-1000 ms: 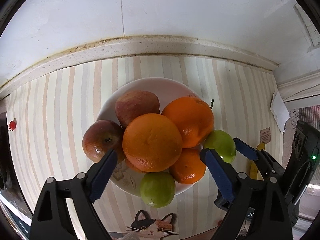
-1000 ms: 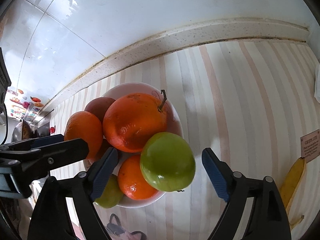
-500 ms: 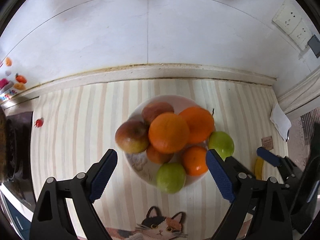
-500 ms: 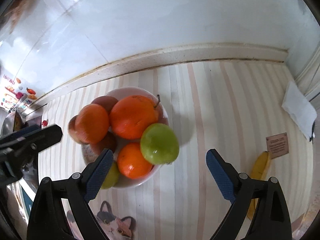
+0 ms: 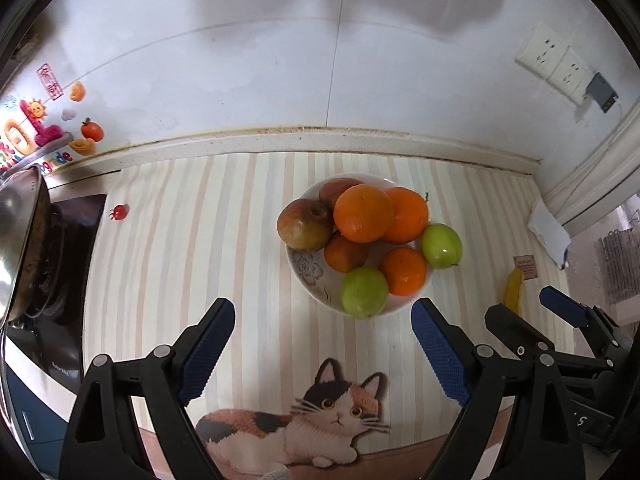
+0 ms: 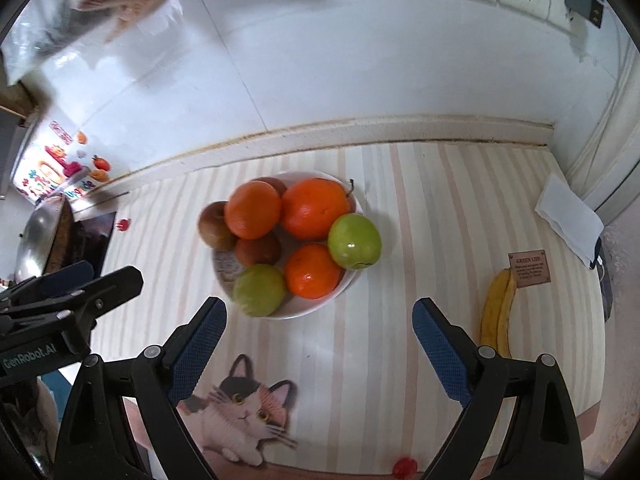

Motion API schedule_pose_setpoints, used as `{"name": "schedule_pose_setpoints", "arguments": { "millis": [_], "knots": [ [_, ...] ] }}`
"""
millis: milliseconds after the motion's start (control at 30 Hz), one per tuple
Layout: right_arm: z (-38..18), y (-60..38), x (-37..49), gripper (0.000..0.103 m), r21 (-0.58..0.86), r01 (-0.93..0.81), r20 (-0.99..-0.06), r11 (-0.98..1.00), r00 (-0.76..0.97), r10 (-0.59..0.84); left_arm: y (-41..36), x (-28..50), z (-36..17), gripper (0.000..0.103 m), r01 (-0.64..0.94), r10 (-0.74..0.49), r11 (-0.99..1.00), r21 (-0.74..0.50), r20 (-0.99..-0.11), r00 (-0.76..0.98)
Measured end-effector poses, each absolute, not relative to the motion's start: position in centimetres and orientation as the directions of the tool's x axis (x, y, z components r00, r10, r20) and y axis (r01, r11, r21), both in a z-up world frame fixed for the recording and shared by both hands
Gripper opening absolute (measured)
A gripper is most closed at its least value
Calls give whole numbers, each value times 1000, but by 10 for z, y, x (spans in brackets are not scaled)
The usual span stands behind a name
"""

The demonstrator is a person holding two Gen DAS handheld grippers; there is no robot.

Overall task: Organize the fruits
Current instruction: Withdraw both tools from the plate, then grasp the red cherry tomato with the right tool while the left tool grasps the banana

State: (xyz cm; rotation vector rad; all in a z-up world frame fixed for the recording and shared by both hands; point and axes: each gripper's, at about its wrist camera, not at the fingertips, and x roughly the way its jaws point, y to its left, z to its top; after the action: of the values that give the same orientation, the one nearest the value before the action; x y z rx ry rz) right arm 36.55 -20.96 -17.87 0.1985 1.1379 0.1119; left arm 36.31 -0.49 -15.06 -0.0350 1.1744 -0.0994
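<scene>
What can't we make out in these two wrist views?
- Bowl bottom, both views: the piled fruit hides any beneath.
- Card by the banana, right view: small print unreadable.
- Pot, left view: cut by the frame edge.
- Bag up top, right view: blurred, contents unclear.

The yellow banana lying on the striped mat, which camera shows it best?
The right wrist view: the yellow banana lies in full, clear of the white fruit bowl. The left wrist view shows only a short piece, the rest hidden behind the right gripper.
</scene>
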Motion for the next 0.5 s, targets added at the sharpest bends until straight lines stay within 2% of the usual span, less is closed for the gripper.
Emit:
{"name": "schedule_pose_setpoints", "arguments": {
  "millis": [233,400,433,500],
  "knots": [
    [-153,-229,335,96,292,41,-859,955,451,244,-4,335,-129,90,48,-122,993,-112,-903,413],
    [-175,-276,305,96,267,149,-885,952,428,181,-35,324,-150,90,86,-141,989,-118,-927,346],
    [-189,-291,296,94,263,186,-899,946,404,171,-45,323,-159,90,102,-138,989,-110,-935,327],
    [-218,-310,279,80,262,238,-922,935,349,169,-62,320,-173,90,128,-128,987,-93,-948,292]
  ]
}}
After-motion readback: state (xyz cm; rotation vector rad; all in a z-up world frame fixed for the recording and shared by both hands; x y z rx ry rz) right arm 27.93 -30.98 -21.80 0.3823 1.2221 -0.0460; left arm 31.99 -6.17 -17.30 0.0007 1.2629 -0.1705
